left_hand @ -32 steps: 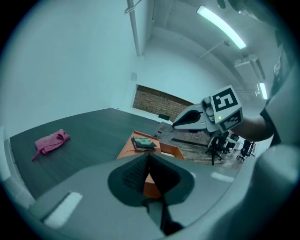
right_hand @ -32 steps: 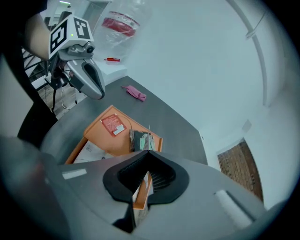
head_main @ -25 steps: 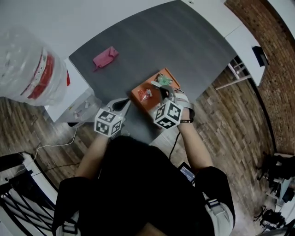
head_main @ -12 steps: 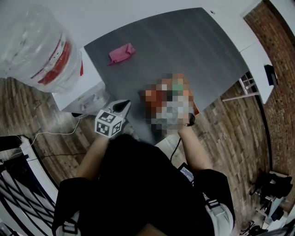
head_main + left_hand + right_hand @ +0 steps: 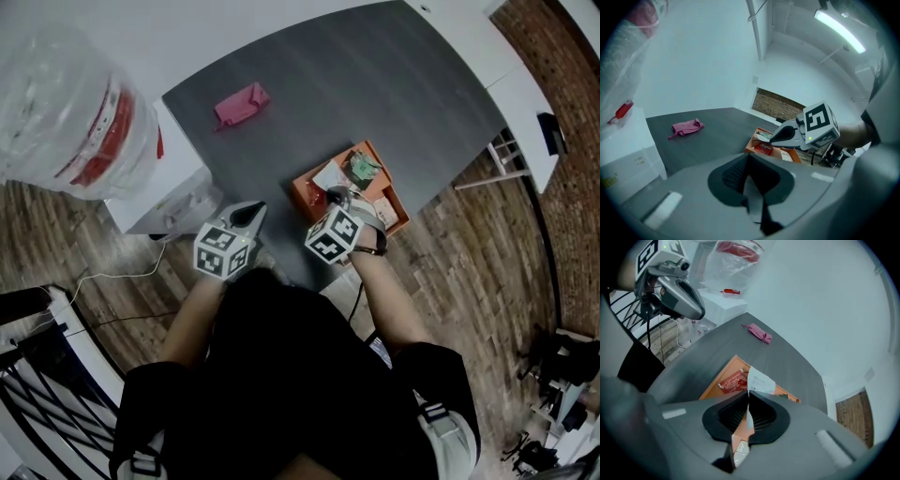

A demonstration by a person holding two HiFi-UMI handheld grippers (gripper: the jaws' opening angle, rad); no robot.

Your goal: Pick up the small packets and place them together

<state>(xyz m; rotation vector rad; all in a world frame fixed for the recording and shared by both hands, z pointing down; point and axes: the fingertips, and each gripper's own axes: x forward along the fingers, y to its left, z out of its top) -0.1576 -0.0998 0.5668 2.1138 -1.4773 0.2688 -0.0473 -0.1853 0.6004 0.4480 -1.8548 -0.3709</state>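
My right gripper (image 5: 749, 403) was pinched shut on the edge of a thin white paper packet (image 5: 761, 380), held upright over the shallow rectangular orange tray (image 5: 721, 377). A flat glossy red packet (image 5: 733, 380) lay in the tray, and a crinkled green packet (image 5: 364, 169) lay at its far end. My left gripper (image 5: 749, 164) was closed and empty by the near edge of the matte dark-grey counter (image 5: 375, 84). A crumpled pink cloth (image 5: 241, 103) lay far left.
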